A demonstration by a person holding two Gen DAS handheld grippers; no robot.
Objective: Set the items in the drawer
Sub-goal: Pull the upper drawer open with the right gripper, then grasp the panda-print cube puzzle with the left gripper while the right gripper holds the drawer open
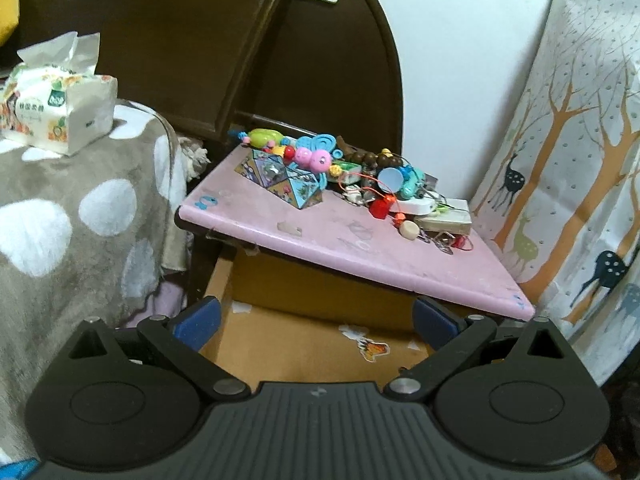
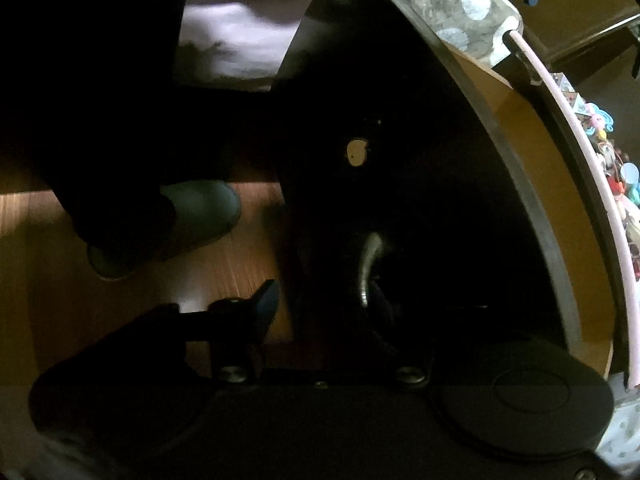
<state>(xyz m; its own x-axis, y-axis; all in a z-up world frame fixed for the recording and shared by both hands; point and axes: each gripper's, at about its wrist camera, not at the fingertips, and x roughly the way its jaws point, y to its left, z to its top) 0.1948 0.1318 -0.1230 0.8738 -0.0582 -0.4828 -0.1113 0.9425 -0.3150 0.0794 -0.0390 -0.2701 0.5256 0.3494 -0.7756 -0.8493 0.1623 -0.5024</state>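
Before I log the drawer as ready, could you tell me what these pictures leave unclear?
- Drawer rear: left wrist view, hidden under the pink tabletop.
- Drawer front: left wrist view, covered by the left tool.
- Right tool against the metal handle: right wrist view, too dark to judge contact.

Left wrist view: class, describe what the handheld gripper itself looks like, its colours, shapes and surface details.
The left gripper is matte black plastic with a ribbed centre panel, a round disc housing on each side, triangular cut-outs, and angled link arms joined by silver rivets. Its two fingers end in blue pads.
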